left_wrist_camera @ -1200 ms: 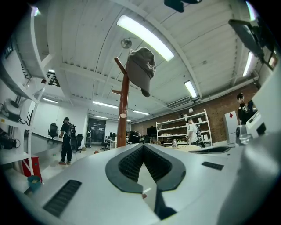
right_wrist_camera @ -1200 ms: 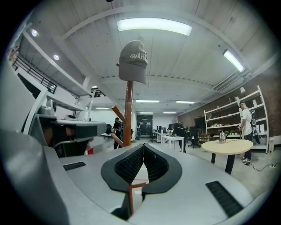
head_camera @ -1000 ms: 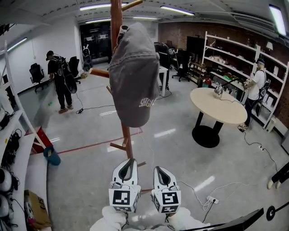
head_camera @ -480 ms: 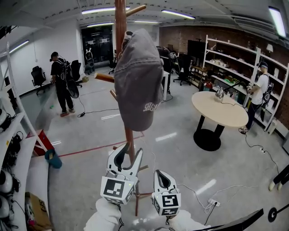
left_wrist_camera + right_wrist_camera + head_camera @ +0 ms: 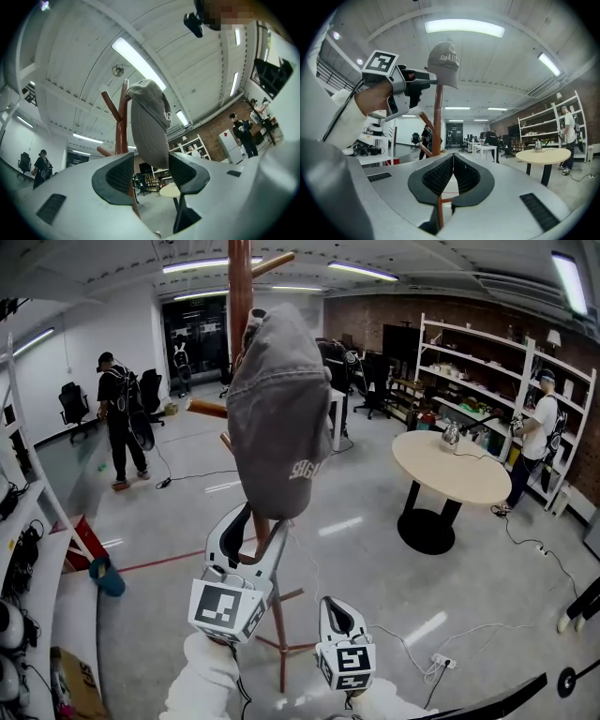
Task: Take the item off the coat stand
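A grey cap hangs high on the brown wooden coat stand. My left gripper is raised to the cap's lower edge. Its jaws have just been opening and stand wide. In the left gripper view the cap's brim hangs between the open pads without touching them, with the stand's pole just behind. My right gripper stays low by the stand's base, shut and empty. The right gripper view shows its jaws closed together, with the cap and the left gripper high above.
A round beige table stands to the right, with shelving along the right wall and a person beside it. Another person stands far left. White shelves line the near left. Cables and a power strip lie on the floor.
The left gripper has risen from beside the right gripper up to the cap's lower edge, and its jaws went from shut to wide open. The right gripper has not moved.
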Tool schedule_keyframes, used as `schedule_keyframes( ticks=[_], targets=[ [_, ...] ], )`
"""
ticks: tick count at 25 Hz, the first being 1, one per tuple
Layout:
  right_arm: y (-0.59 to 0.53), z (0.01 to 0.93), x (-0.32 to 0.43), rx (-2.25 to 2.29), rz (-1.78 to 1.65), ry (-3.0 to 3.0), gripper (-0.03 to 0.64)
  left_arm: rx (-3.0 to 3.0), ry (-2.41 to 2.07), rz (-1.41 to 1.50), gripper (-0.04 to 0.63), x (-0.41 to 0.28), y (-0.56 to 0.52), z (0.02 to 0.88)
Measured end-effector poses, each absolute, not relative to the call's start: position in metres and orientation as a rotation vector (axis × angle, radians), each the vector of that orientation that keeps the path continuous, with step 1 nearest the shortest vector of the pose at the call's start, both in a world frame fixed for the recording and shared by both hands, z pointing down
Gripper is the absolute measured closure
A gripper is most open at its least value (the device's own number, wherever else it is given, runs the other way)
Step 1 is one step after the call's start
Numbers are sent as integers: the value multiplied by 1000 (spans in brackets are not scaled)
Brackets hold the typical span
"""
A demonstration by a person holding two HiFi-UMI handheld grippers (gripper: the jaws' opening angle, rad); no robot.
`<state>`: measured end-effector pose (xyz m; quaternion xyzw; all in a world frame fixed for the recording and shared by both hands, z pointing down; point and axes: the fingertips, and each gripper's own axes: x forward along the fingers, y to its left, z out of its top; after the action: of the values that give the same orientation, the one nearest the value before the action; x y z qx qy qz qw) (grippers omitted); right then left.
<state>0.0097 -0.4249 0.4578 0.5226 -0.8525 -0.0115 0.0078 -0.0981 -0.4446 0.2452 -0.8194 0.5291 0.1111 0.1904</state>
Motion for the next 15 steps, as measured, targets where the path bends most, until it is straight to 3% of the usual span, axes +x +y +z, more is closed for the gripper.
schedule_keyframes(
  ticks=[10,15],
  targets=[
    [-431,456,9,1639,-37,-2672,607,-2320,1384,315,387,-84,-445,215],
    [-433,458,12,1646,-39,-2663,607,-2285,1384,306,496,-82,-441,212]
  ],
)
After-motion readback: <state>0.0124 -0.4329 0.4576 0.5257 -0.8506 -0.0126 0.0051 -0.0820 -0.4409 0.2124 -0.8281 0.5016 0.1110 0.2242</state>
